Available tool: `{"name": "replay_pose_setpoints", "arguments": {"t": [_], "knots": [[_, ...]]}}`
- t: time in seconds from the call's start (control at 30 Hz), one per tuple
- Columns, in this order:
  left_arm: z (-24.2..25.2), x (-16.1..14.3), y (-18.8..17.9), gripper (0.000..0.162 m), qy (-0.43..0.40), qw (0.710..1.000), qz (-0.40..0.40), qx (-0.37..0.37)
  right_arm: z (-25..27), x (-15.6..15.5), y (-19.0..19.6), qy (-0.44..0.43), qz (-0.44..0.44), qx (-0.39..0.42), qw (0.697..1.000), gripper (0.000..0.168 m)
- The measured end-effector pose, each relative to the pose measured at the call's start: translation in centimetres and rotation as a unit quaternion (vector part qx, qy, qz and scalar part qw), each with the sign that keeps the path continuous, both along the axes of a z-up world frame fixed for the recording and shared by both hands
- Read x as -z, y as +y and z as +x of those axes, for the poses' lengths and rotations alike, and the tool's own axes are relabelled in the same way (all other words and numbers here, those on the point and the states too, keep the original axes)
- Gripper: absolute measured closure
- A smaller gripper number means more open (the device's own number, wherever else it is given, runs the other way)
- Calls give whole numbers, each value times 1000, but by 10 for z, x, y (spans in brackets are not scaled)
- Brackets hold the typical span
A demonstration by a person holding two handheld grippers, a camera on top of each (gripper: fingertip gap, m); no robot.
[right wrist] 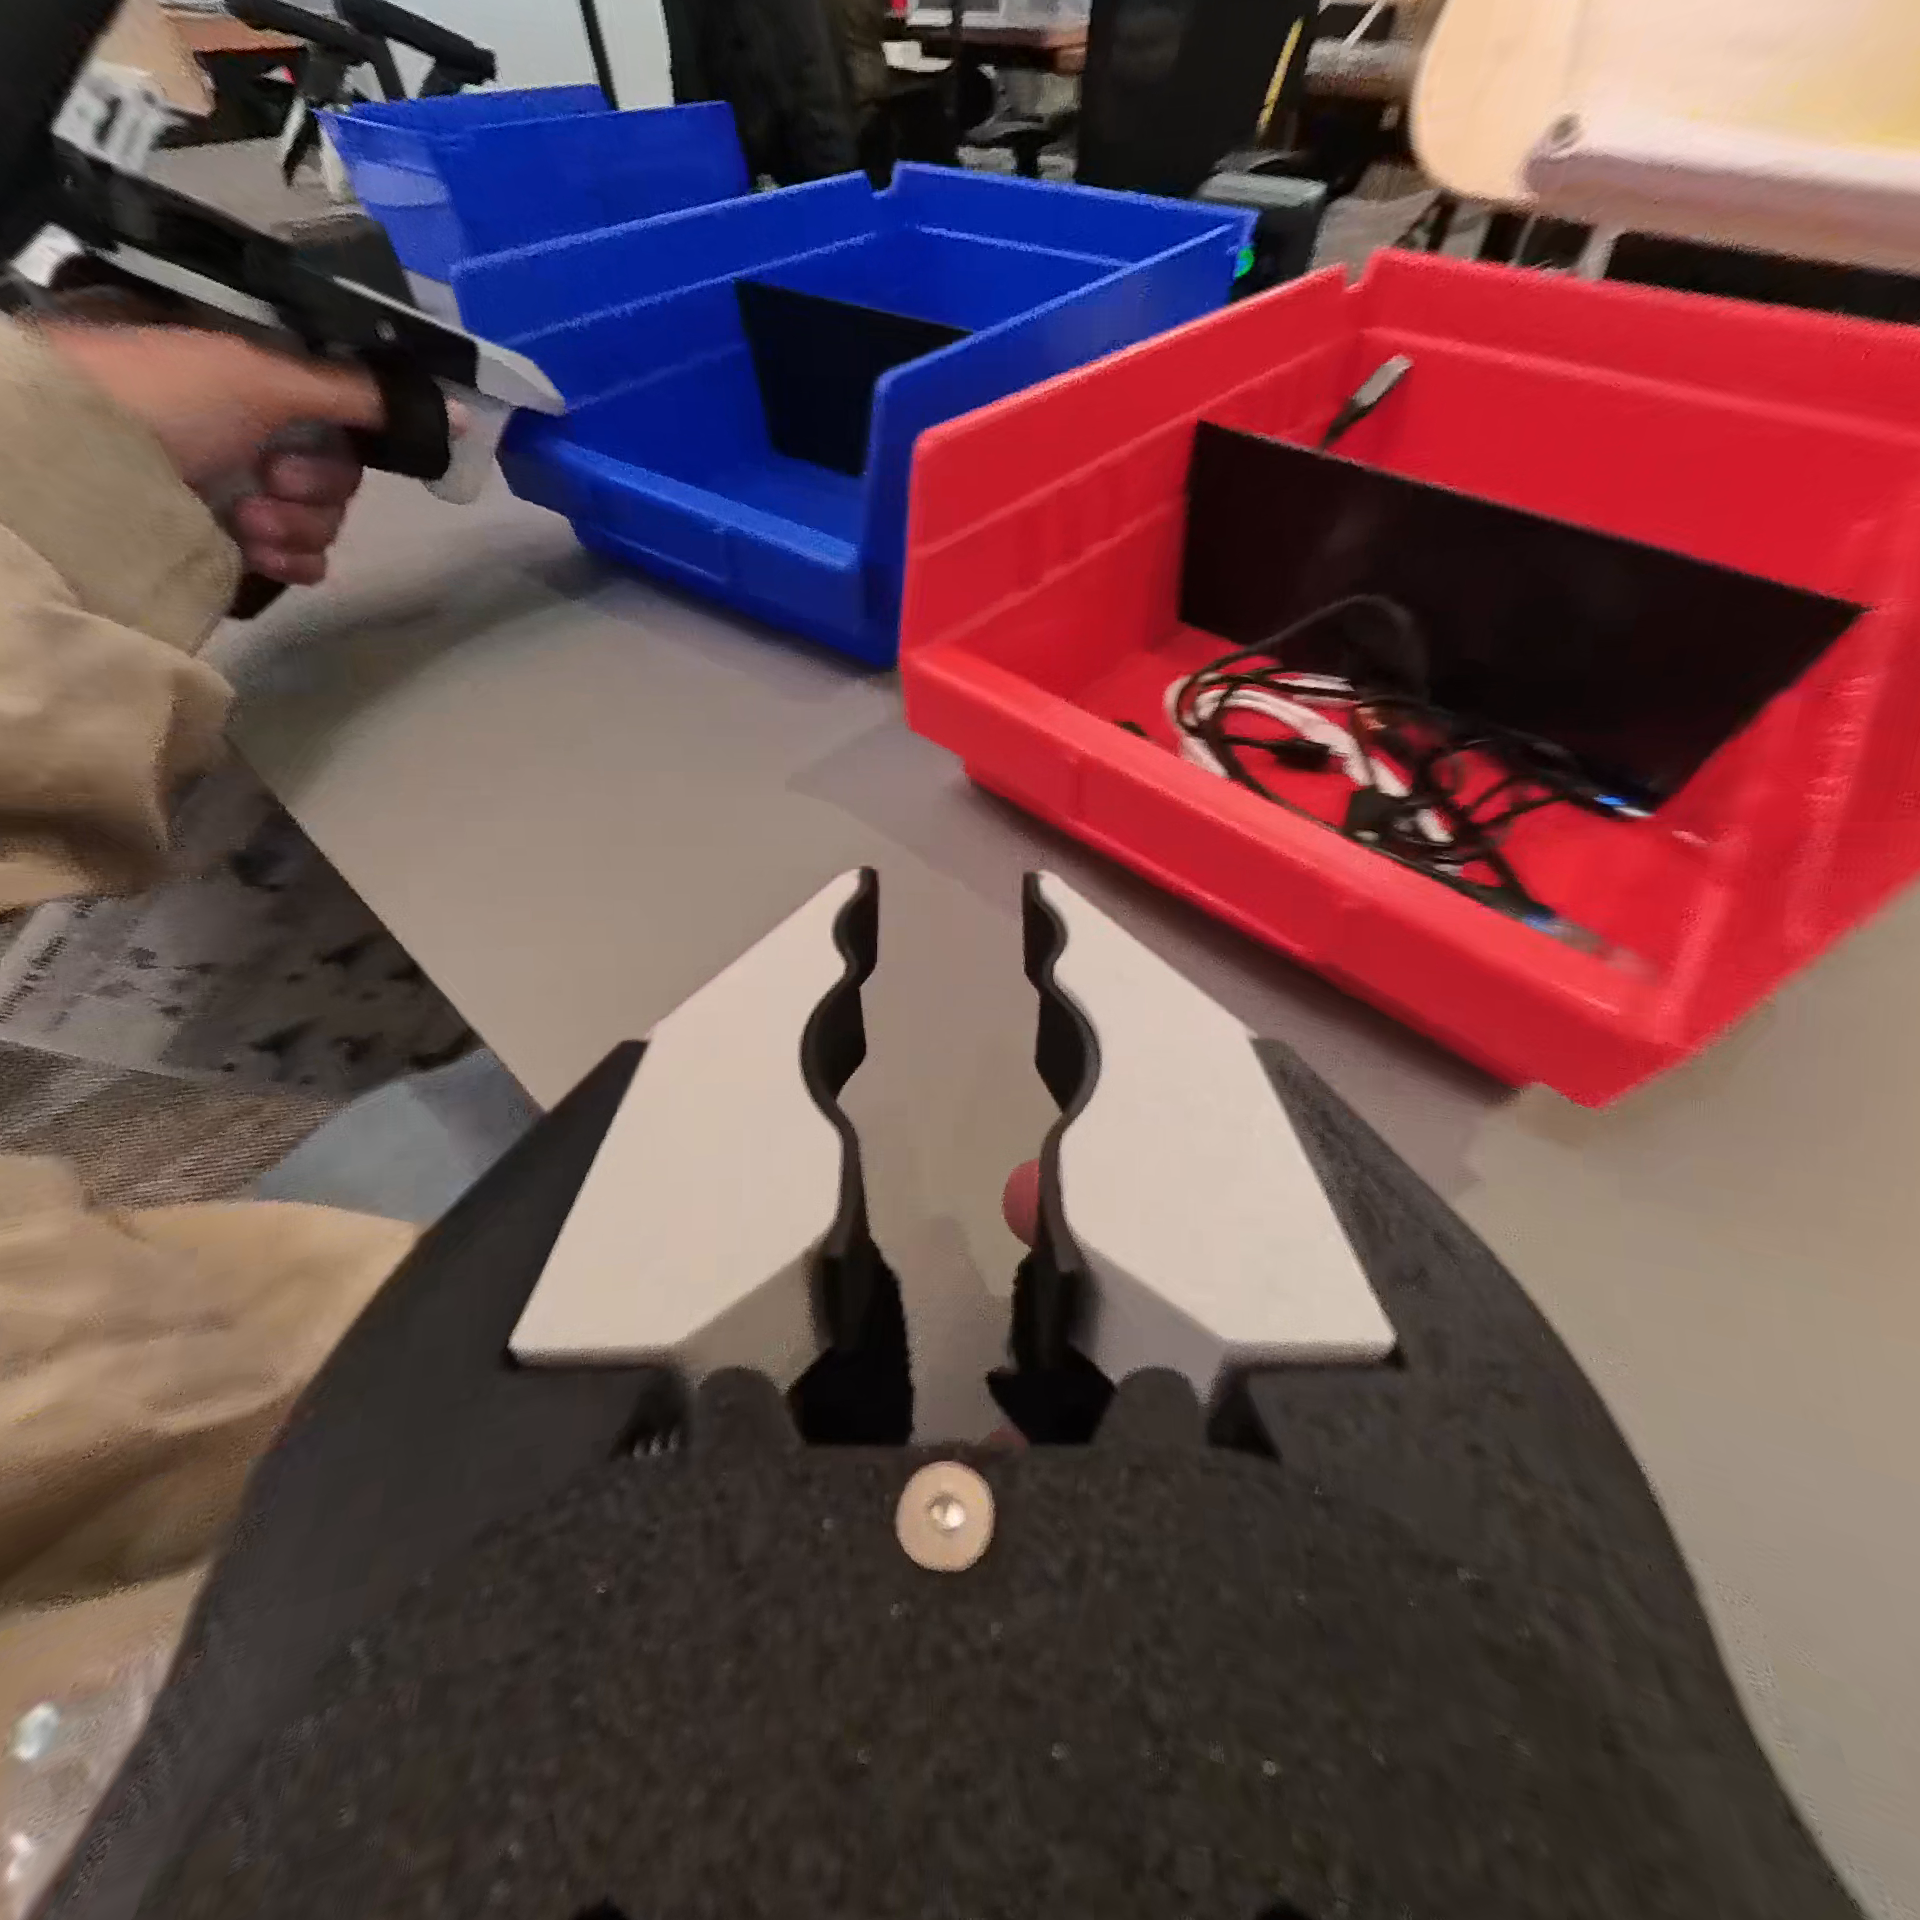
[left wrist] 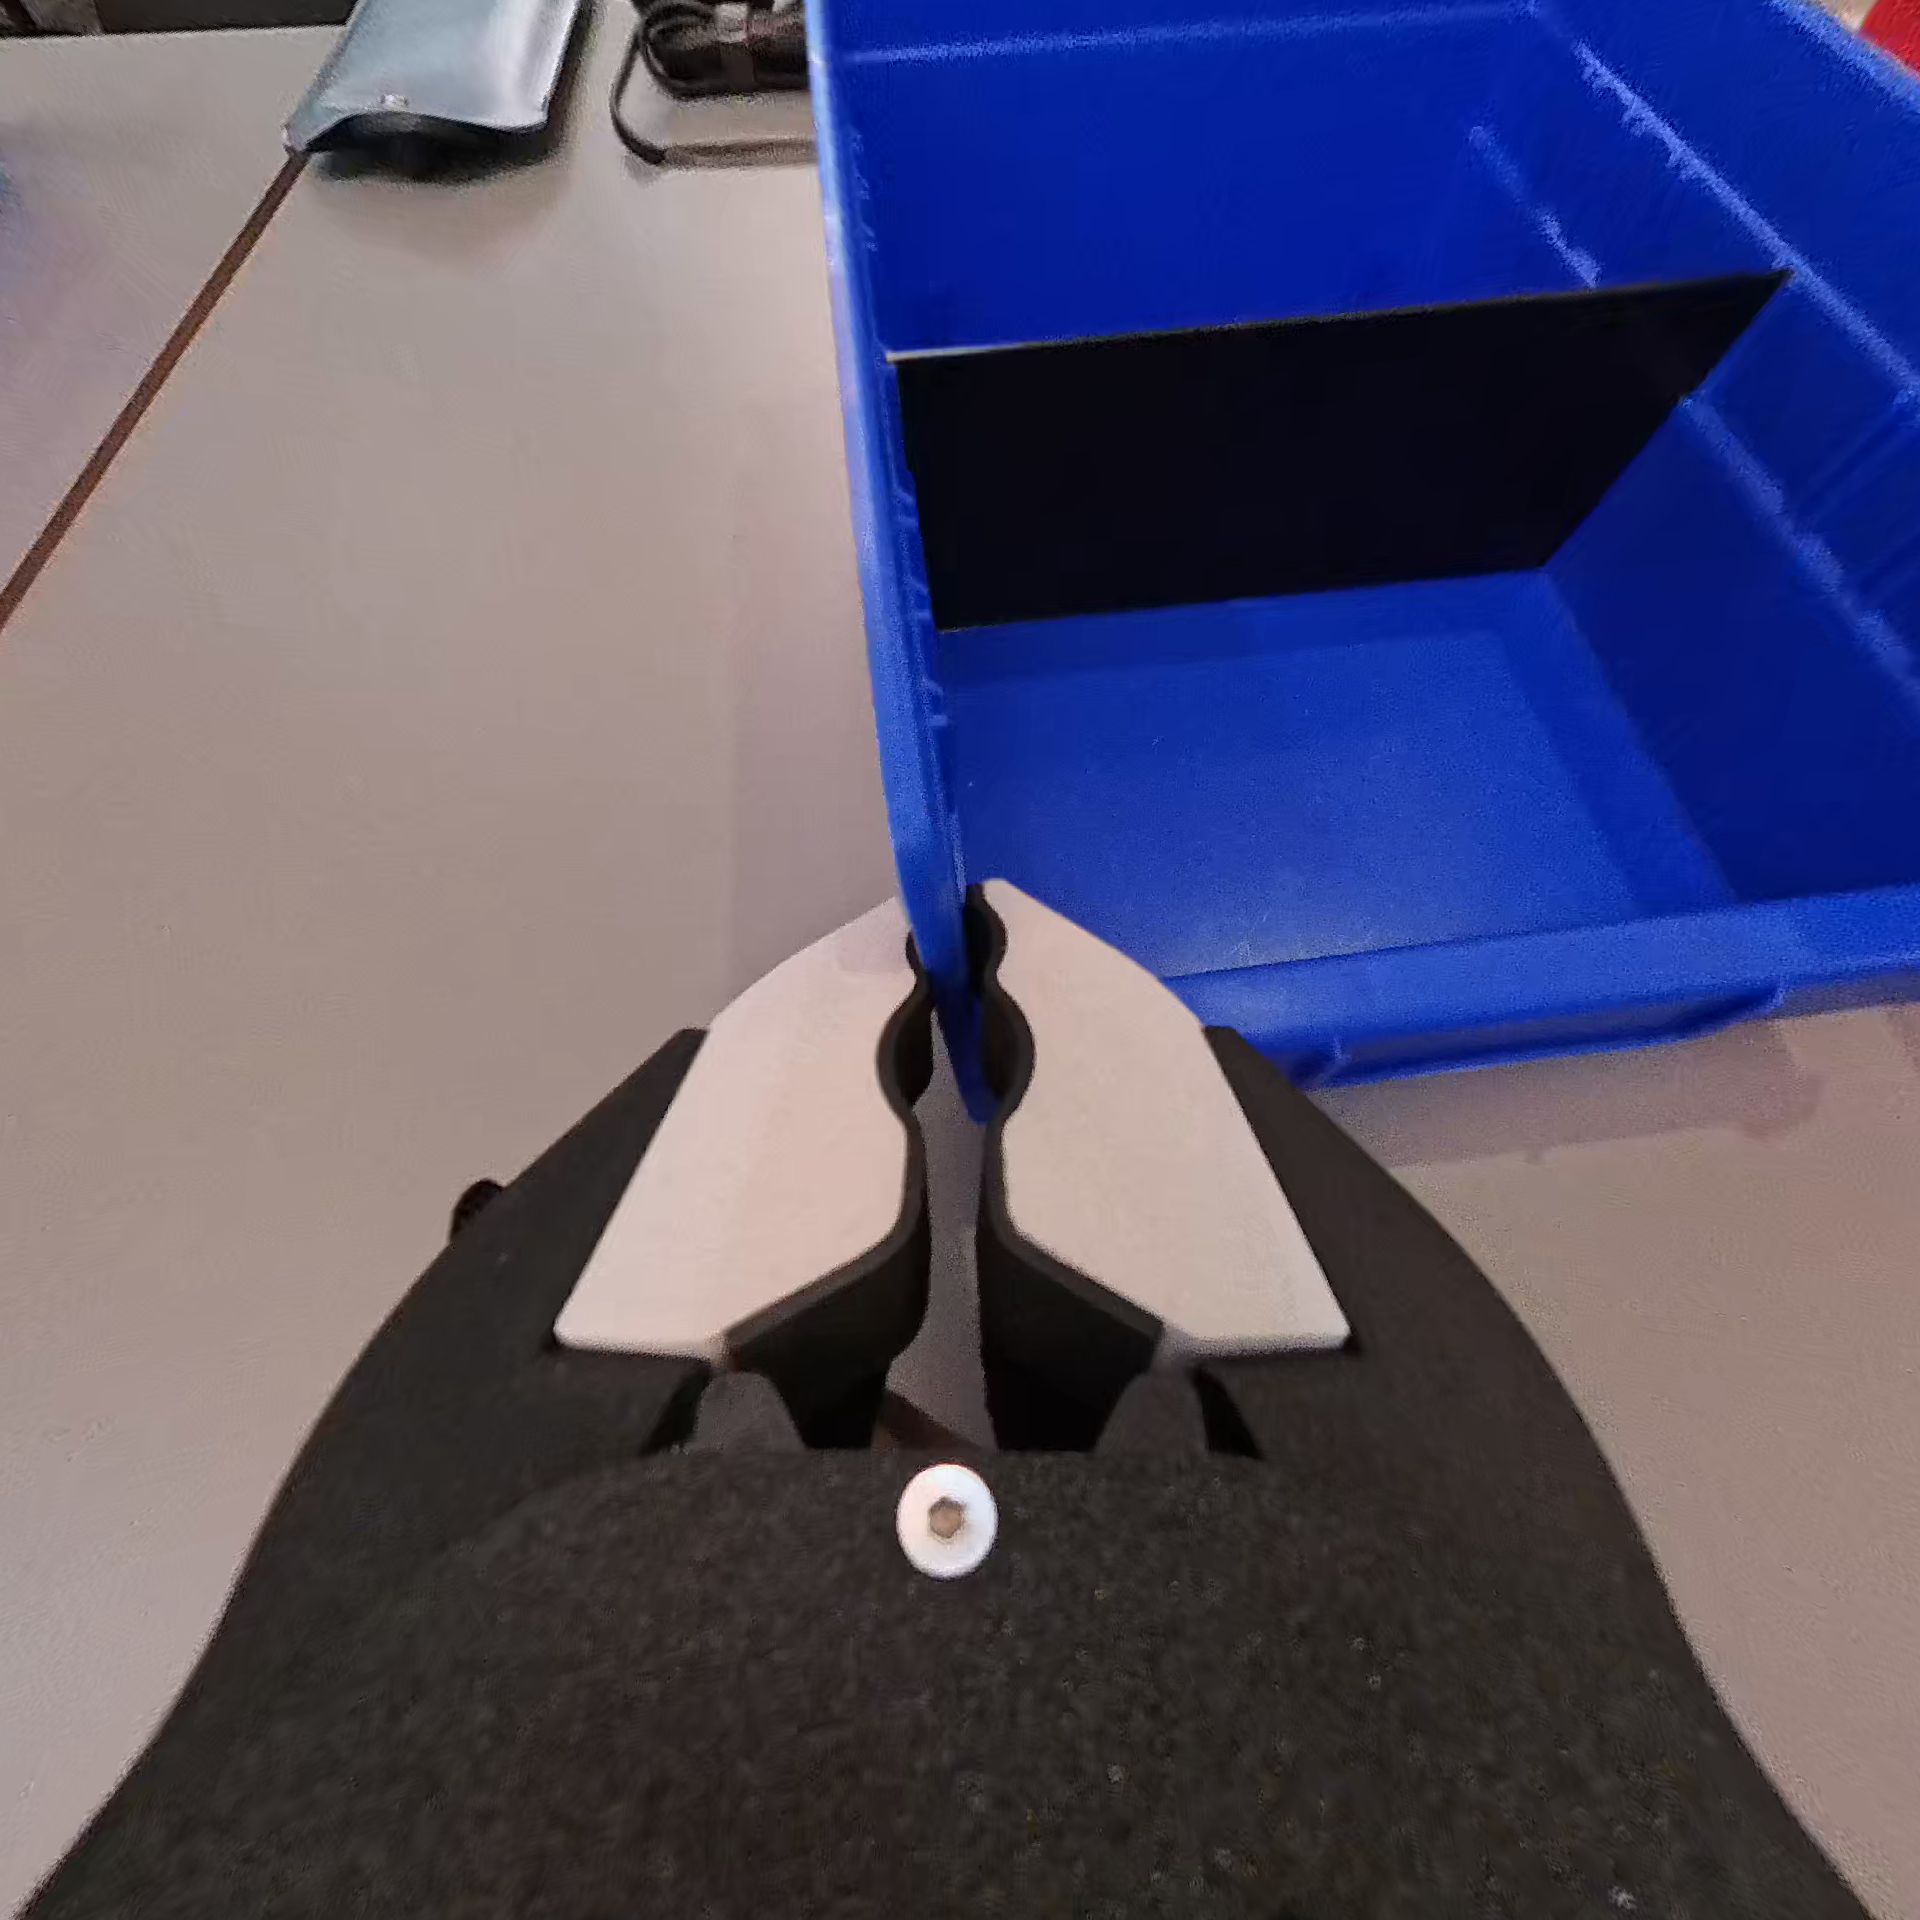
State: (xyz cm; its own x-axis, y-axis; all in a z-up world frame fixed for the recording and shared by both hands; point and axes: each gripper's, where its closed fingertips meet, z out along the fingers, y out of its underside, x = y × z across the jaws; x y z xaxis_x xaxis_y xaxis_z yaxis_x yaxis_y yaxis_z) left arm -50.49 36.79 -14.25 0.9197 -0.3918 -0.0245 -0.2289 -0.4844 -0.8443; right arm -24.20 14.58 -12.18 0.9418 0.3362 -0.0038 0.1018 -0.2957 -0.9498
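My left gripper [left wrist: 951, 940] is shut on the front left corner of a blue bin [left wrist: 1351, 769], with the bin's side wall pinched between its jaws. The bin has a black divider [left wrist: 1309, 457] and its front compartment holds nothing. In the right wrist view the left gripper [right wrist: 499, 416], held by a hand, meets that blue bin [right wrist: 727, 447] at its left edge. My right gripper [right wrist: 948, 894] is open and empty above the grey table, in front of a red bin [right wrist: 1247, 852] holding tangled black and white cables [right wrist: 1371, 727] before a black divider [right wrist: 1507, 592].
A second blue bin [right wrist: 540, 166] stands behind the first. A grey pouch [left wrist: 447, 73] and a black cable [left wrist: 665, 94] lie at the table's far side. The table edge [right wrist: 416, 966] runs at left, with patterned floor beyond. A tan sleeve [right wrist: 94, 644] is at left. There is about 35 centimetres between the tips of the two grippers.
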Motion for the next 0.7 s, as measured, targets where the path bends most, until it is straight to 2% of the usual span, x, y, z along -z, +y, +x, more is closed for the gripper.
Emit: {"name": "replay_pose_setpoints", "arguments": {"t": [0.23, 0.3, 0.37, 0.4, 0.43, 0.47, 0.57, 0.7], "knots": [[0, 0, -52, 159, 23, 999, -3, -27, -61, -16, 64, 69, 1, 0, 998, 124], [-1, 0, -72, 158, 34, 999, 2, -32, -68, -18, 84, 63, 7, 24, 998, 116], [-2, 0, -91, 158, 40, 999, 3, -35, -72, -18, 96, 46, 20, 45, 998, 115], [-3, 0, -100, 158, 47, 998, 2, -36, -72, -13, 99, 32, 16, 58, 998, 121], [-2, 0, -107, 158, 53, 998, 4, -36, -69, -7, 101, 13, 6, 78, 997, 147], [-1, -1, -113, 158, 53, 998, 4, -34, -68, -3, 101, 3, 2, 86, 996, 159], [-2, -8, -123, 158, 78, 995, 32, -49, -70, -7, 98, -14, 16, 79, 997, 161], [-5, -43, -132, 159, 17, 992, 96, -85, -74, -50, 86, -39, 109, 82, 990, 165]]}}
